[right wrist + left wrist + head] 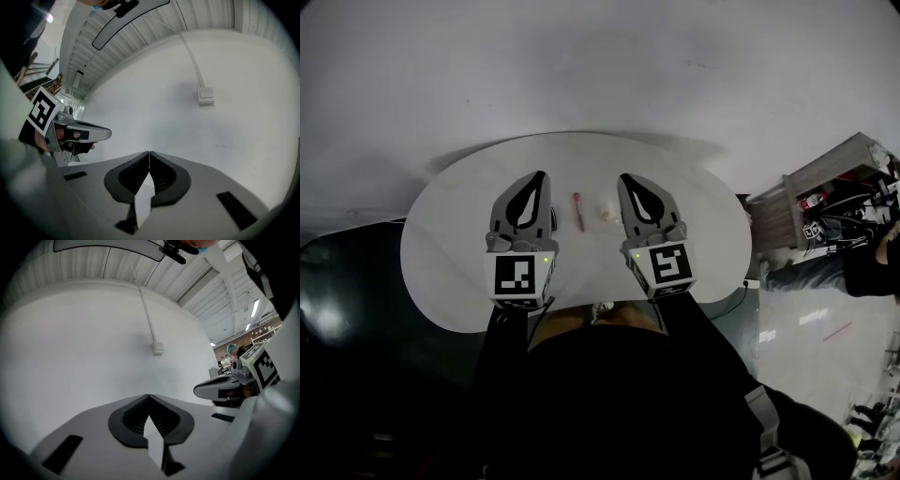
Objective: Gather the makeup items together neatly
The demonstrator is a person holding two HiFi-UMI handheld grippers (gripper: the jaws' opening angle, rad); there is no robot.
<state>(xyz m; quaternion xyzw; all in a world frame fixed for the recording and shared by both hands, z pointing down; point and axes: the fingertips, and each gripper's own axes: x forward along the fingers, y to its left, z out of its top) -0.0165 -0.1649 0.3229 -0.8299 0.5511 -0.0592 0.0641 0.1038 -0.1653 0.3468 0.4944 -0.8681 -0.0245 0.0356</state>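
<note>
In the head view a slim red makeup stick (578, 212) and a small pale item (607, 210) lie side by side on the white oval table (450, 216), between my two grippers. My left gripper (542, 175) hovers just left of the red stick, shut and holding nothing. My right gripper (625, 178) hovers just right of the pale item, also shut and holding nothing. In the left gripper view the left gripper (149, 396) has its jaws closed tip to tip against a white wall. In the right gripper view the right gripper (149, 153) shows the same, with its jaws touching.
A white wall with a cable duct and a small box (206, 95) faces both grippers. Wooden shelving with clutter (825, 192) stands to the right of the table. A person in dark clothes (874, 262) is at the far right edge.
</note>
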